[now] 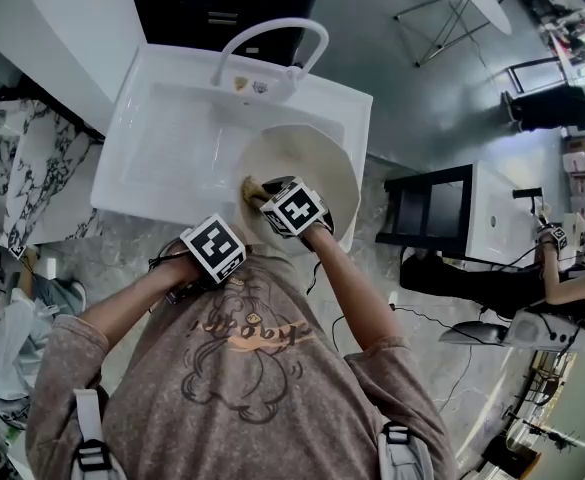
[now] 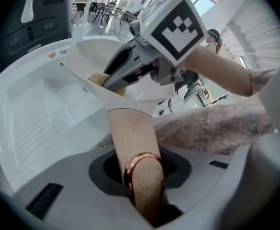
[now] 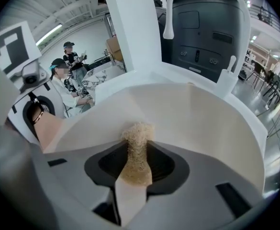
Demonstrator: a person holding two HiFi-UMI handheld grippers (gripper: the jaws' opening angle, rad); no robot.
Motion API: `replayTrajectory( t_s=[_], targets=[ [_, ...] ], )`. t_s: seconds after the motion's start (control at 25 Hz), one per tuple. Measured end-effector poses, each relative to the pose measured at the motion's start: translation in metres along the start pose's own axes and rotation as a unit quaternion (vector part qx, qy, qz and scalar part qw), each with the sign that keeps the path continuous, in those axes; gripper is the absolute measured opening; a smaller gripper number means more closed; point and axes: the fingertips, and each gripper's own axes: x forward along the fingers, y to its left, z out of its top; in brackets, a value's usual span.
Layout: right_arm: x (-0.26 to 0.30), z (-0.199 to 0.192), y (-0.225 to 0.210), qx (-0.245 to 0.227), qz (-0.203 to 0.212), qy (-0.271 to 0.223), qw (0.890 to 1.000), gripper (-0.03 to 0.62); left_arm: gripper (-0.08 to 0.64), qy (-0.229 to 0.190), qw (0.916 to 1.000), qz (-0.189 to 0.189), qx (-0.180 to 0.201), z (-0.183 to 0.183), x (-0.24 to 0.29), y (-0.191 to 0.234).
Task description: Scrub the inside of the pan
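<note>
A cream pan (image 1: pixel 307 168) sits tilted in the right part of the white sink (image 1: pixel 172 148). Its wooden handle (image 2: pixel 132 143), with a copper ring, runs between the jaws of my left gripper (image 2: pixel 142 178), which is shut on it. That left gripper (image 1: pixel 212 250) is at the sink's front edge. My right gripper (image 1: pixel 272 203) reaches into the pan, shut on a tan scrub sponge (image 3: pixel 136 152). The sponge's tip presses against the pan's inner wall (image 3: pixel 192 123). In the left gripper view the sponge (image 2: pixel 100 78) shows under the right gripper's fingers (image 2: pixel 123 68).
A curved white faucet (image 1: pixel 272 43) arches over the back of the sink. A marble counter (image 1: pixel 32 178) lies to the left, and a black and white cabinet (image 1: pixel 452 208) stands to the right. Seated people (image 3: pixel 65 80) are in the background.
</note>
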Motion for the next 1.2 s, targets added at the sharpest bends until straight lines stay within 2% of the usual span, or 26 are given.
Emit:
replayTrajectory(
  t_s=[0.2,0.32,0.56,0.92,1.2],
  targets=[
    [0.001,0.006,-0.028,-0.008,-0.072,-0.015,0.997,0.138,0.118,-0.001,1.0,-0.002,-0.002,-0.001,0.0,-0.002],
    [-0.01,0.015,-0.041,0.005,-0.094,-0.042,0.995,0.137,0.12,-0.008,0.9999,-0.004,-0.009,-0.004,-0.002,0.0],
    [-0.04,0.025,-0.041,0.018,-0.094,-0.09,0.991,0.138,0.121,-0.034,0.9969,-0.027,-0.066,-0.01,-0.005,0.01],
    [-0.069,0.014,-0.036,0.052,-0.1,-0.122,0.986,0.138,0.121,-0.064,0.9906,-0.015,-0.12,-0.023,-0.016,0.031],
    [-0.099,0.009,-0.035,0.098,-0.105,-0.181,0.973,0.14,0.123,-0.087,0.9821,0.003,-0.167,-0.04,-0.03,0.052]
  ],
)
